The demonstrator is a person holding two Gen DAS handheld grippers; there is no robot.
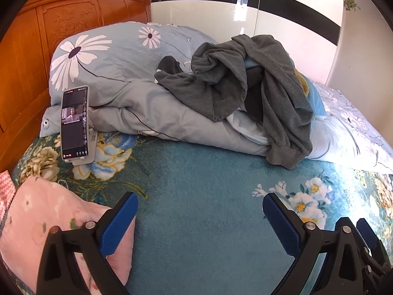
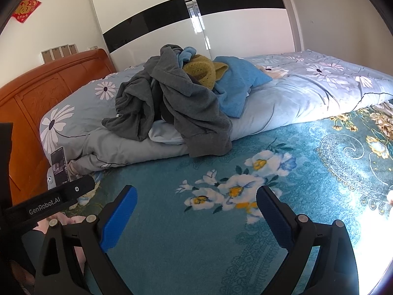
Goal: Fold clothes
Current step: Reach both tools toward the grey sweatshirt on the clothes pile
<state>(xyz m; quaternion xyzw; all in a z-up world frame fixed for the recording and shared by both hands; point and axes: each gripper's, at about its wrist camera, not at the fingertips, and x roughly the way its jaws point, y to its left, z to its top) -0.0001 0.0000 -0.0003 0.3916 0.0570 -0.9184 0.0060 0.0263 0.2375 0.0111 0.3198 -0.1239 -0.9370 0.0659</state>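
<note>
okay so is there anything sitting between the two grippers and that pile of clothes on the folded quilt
Nothing visible. Bare teal floral blanket lies between both open grippers, left and right, and the grey garment heaped on the quilt. The propped phone stands off to the left.

"genrobot.ai" on left tongs [image 2: 49, 202].

Grey garment [image 1: 248, 78], teal floral blanket [image 1: 196, 184]
</note>
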